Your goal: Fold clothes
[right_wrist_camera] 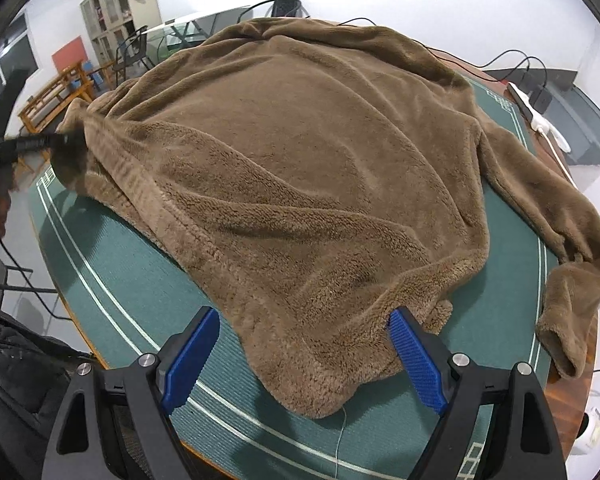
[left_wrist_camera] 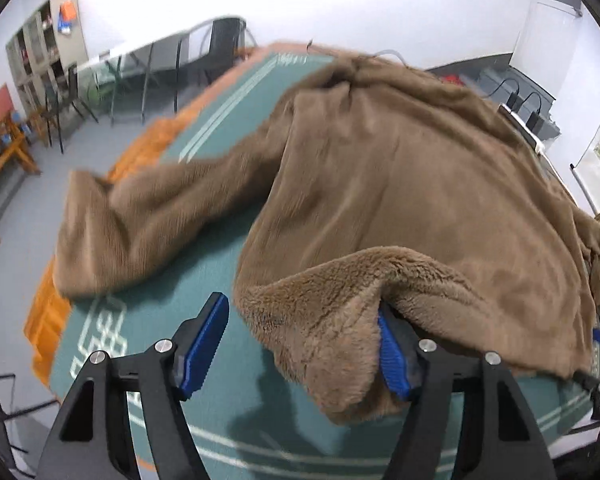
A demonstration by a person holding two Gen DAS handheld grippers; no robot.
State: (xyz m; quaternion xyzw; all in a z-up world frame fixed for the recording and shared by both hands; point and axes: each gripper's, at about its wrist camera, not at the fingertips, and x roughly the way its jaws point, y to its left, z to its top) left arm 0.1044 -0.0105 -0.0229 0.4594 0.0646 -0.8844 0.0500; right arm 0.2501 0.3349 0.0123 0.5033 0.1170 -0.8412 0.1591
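A brown fleece garment (left_wrist_camera: 400, 184) lies spread over the round green table (left_wrist_camera: 204, 280), one sleeve (left_wrist_camera: 140, 216) stretched to the left edge. My left gripper (left_wrist_camera: 300, 340) is open, its blue pads wide apart, with the garment's hem corner (left_wrist_camera: 332, 320) draped between them and over the right finger (left_wrist_camera: 392, 356). In the right wrist view the same garment (right_wrist_camera: 308, 168) covers most of the table (right_wrist_camera: 120, 272). My right gripper (right_wrist_camera: 304, 356) is open with the hem's lower corner (right_wrist_camera: 332, 360) lying between its fingers. The left gripper (right_wrist_camera: 66, 142) shows at the garment's far left edge.
A power strip with cables (right_wrist_camera: 536, 116) lies at the table's right edge. Chairs and a glass table (left_wrist_camera: 172, 68), a cabinet (left_wrist_camera: 48, 48) and a wooden bench (left_wrist_camera: 4, 152) stand behind. The orange table rim (left_wrist_camera: 44, 320) drops to grey floor.
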